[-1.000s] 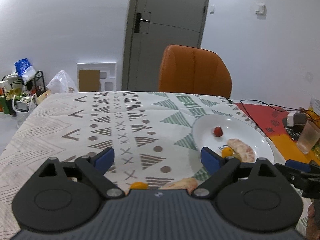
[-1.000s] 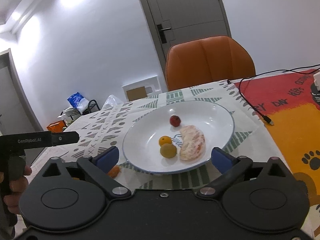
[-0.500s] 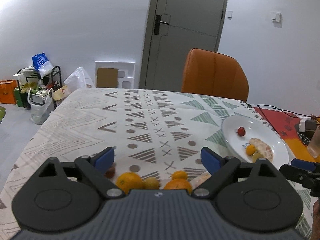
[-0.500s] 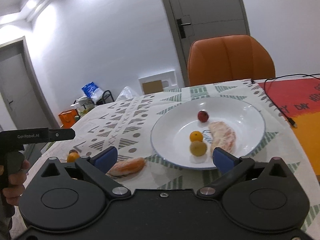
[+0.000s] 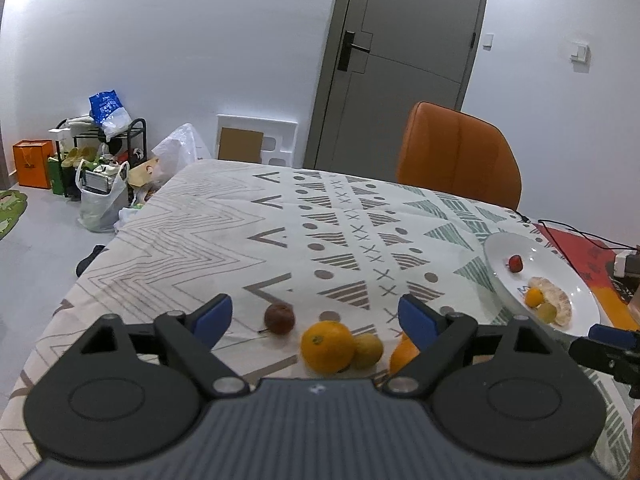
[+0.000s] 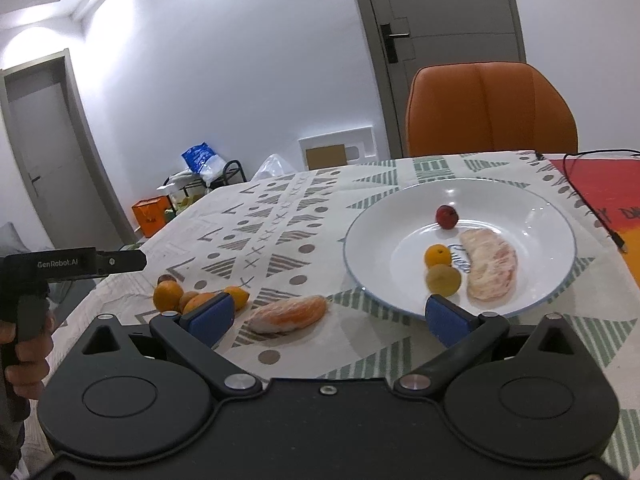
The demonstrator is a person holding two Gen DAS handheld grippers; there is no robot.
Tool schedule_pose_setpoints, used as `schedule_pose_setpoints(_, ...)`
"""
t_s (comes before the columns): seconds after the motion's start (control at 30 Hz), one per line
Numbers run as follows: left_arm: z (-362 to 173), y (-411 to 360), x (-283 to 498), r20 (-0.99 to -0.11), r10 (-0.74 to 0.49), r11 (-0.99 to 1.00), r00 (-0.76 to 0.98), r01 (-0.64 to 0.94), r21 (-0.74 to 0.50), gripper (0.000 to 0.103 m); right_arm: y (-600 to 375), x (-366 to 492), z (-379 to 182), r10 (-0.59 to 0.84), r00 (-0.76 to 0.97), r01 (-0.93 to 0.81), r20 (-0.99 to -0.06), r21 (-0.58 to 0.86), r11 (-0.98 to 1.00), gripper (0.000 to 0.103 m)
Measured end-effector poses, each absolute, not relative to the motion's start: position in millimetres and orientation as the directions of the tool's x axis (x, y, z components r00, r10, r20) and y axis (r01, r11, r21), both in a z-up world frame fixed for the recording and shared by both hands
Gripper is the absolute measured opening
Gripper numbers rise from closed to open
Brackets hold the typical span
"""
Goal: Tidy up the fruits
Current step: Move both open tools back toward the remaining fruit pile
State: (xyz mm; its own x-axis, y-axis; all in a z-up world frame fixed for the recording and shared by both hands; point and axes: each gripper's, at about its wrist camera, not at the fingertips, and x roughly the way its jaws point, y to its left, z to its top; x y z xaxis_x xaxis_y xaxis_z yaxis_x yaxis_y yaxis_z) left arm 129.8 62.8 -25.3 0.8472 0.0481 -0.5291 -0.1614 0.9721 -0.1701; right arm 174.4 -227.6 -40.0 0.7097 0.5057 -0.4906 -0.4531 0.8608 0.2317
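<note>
Both grippers hang wide open over the table with nothing in them. Just ahead of the left gripper (image 5: pixel 316 316), between its fingers, sit a large orange (image 5: pixel 327 346), a yellowish fruit (image 5: pixel 367 350) touching it and a dark brown fruit (image 5: pixel 279 319). Ahead of the right gripper (image 6: pixel 328 316) a peeled segment (image 6: pixel 289 314) lies on the cloth; the white plate (image 6: pixel 532 216) beyond holds four more pieces

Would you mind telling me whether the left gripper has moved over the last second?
Yes. The left gripper has pulled back from the white plate, which now sits farther right and smaller in its view, bringing the large orange into sight.
</note>
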Motion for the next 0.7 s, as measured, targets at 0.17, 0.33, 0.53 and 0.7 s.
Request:
schedule_pose_setpoints(0.17, -34, 70, 127, -0.54, 0.043, 0.968, 0.84, -0.169, -0.185, 0.081, -218, 175, -45, 0.512, 0.697, -0.465, -0.503, 0.227, 0.856, 0.103)
schedule_pose_setpoints(0.33, -45, 74, 124, -0.555, 0.031, 0.966, 0.832, -0.167, -0.196, 0.079, -208, 175, -50, 0.52, 0.682, -0.479, -0.514, 0.224, 0.849, 0.103)
schedule_pose_setpoints(0.53, -51, 71, 126, -0.558, 0.003, 0.967, 0.83, -0.144, -0.209, 0.075, -197, 176, -55, 0.522, 0.674, -0.491, -0.522, 0.211, 0.845, 0.102)
schedule_pose_setpoints(0.7, -58, 67, 133, -0.567, -0.022, 0.968, 0.824, -0.124, -0.218, 0.067, -189, 181, -60, 0.519, 0.668, -0.492, -0.533, 0.207, 0.846, 0.101)
